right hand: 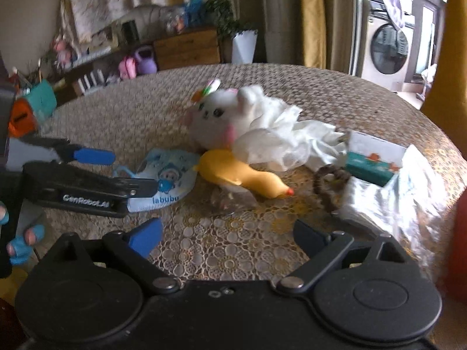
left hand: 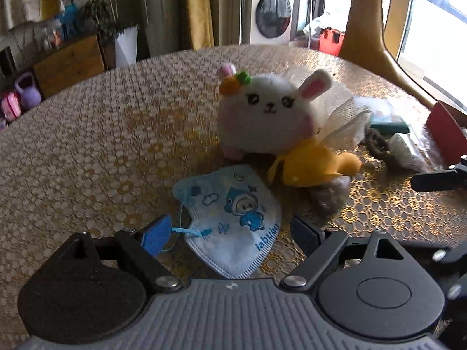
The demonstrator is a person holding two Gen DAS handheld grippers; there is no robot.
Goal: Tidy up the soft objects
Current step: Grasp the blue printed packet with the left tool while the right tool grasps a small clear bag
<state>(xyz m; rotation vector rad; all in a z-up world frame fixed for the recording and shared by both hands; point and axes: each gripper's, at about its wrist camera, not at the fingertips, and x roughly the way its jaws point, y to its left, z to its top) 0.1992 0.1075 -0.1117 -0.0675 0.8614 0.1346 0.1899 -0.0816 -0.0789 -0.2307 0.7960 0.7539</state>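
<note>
The left gripper (left hand: 230,233) stands with its jaws spread wide and nothing pinched; the child's face mask (left hand: 233,218) (white and blue, a cartoon figure printed on it) lies flat on the lace tablecloth (left hand: 102,145) in the gap between the fingers, its blue ear loop running to the left finger's blue pad. No pad presses on the mask. Just past the jaws and a little right of them lies a yellow plush duck (left hand: 312,166), and beyond it a white bunny plush (left hand: 268,113) leans against a white mesh bath puff (left hand: 341,110).

The right gripper (right hand: 230,233) is also spread wide and holds nothing; only bare tablecloth shows between its fingers. Ahead of its jaws lies the duck, with its orange beak pointing right. To the left of the jaws the left gripper reaches in over the mask. Ahead and to the right lie a dark brown hair tie (right hand: 327,180), a teal and white packet (right hand: 373,160) and a crinkled clear plastic bag (right hand: 394,198). The bunny and the puff lie farthest.
</note>
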